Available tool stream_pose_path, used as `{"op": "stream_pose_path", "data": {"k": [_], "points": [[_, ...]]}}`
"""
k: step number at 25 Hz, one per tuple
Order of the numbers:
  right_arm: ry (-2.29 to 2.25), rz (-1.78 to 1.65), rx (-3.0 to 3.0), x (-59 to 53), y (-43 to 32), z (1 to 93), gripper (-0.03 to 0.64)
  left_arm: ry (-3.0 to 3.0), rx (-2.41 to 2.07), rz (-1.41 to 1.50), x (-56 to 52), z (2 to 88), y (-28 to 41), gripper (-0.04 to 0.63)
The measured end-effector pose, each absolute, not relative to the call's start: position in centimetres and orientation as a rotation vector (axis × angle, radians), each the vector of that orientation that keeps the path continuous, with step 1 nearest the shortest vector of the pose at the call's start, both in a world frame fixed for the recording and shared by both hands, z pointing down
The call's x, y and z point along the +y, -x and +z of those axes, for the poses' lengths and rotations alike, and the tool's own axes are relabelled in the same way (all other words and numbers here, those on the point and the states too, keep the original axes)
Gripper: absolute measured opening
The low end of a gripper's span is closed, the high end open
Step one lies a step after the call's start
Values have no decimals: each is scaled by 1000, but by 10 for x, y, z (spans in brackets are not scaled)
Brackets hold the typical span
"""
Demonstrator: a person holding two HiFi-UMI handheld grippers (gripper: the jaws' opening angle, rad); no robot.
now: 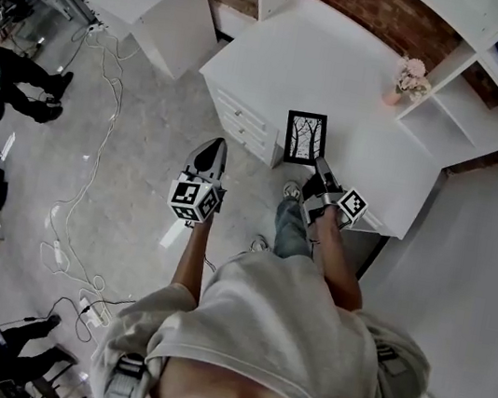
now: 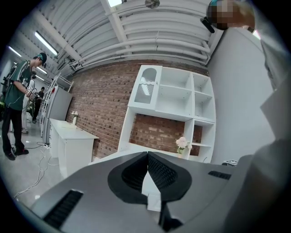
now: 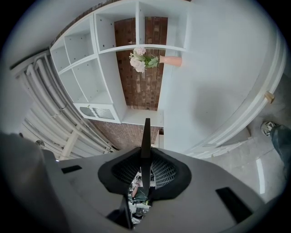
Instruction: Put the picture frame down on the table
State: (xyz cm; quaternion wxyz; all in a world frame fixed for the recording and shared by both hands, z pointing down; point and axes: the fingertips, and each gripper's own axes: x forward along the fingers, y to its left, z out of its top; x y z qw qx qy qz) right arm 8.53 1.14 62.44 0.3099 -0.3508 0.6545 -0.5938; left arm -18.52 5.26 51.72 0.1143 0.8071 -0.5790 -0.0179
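A pale grey T-shirt [image 1: 300, 344], blue jeans [image 1: 293, 229] and light sneakers [image 1: 292, 191] are worn. The left claw [image 1: 211, 145] and right claw [image 1: 320, 166] are moulded in grey, with black ribbed pads [image 2: 159, 170] and black-and-white marker cubes [image 1: 194, 199].

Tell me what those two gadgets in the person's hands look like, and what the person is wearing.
Each hand carries a grey, wedge-shaped tool: the left tongs and the right tongs. Inside, their two jaws are lined with black ribbed pads. At the back of each sits a white cube printed with black square markers. The person wears a pale short-sleeved shirt.
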Motion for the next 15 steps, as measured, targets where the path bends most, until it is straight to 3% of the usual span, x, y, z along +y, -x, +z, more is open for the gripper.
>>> {"op": "stream_pose_path", "data": {"k": [15], "points": [[866, -1609, 1759, -107, -76, 627, 84, -2317, -1767, -31, -49, 517, 186, 17]]}}
